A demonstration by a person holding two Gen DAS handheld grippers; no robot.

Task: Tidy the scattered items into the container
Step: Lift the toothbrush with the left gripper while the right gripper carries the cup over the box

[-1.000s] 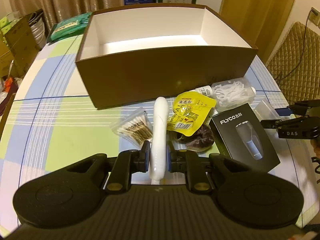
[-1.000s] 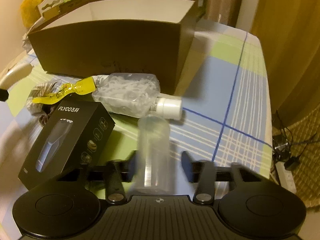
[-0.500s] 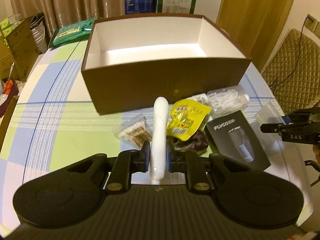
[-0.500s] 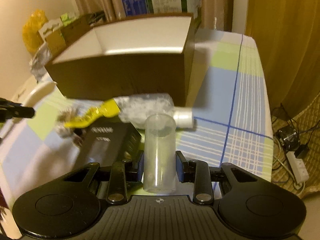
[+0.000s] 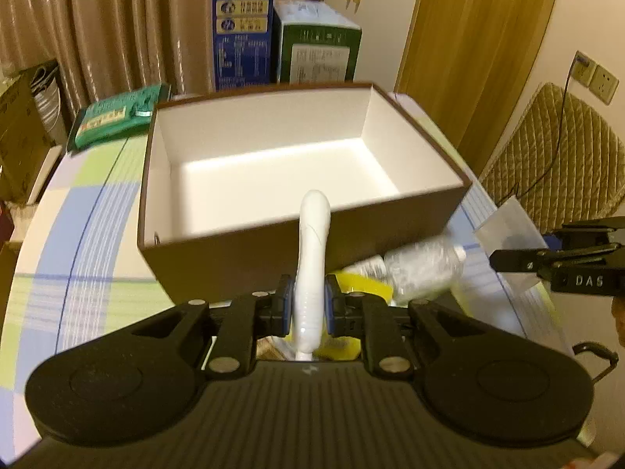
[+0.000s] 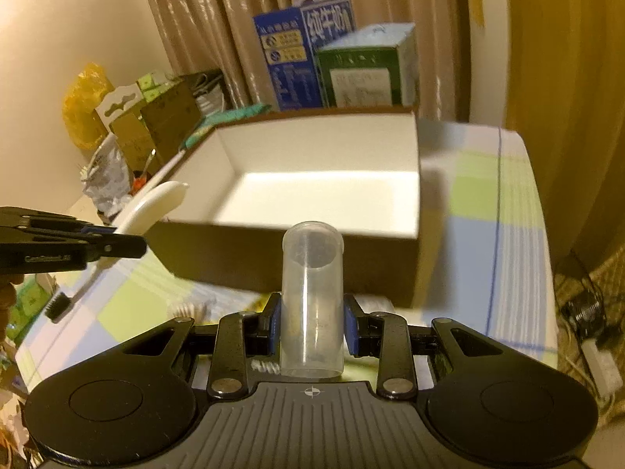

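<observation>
My left gripper (image 5: 308, 303) is shut on a white toothbrush handle (image 5: 312, 250) and holds it up in front of the near wall of the brown box (image 5: 242, 250), whose white inside holds nothing. My right gripper (image 6: 312, 324) is shut on a clear plastic tube (image 6: 312, 297), raised before the box's near wall (image 6: 242, 262). The left gripper (image 6: 129, 244) with the toothbrush (image 6: 152, 205) shows at the left in the right wrist view. The right gripper (image 5: 496, 260) with the tube (image 5: 508, 226) shows at the right in the left wrist view.
A clear bag of white bits (image 5: 425, 265) and a yellow packet (image 5: 363, 287) lie on the checked tablecloth (image 5: 78, 234) below the box. A cotton swab pack (image 6: 187, 310) lies there too. Blue and green cartons (image 5: 242, 31) stand behind the box. A green packet (image 5: 117, 117) lies back left.
Both grippers have risen and moved toward the box with their items. The box's inside now shows more fully, and the items on the cloth have dropped low in view.
</observation>
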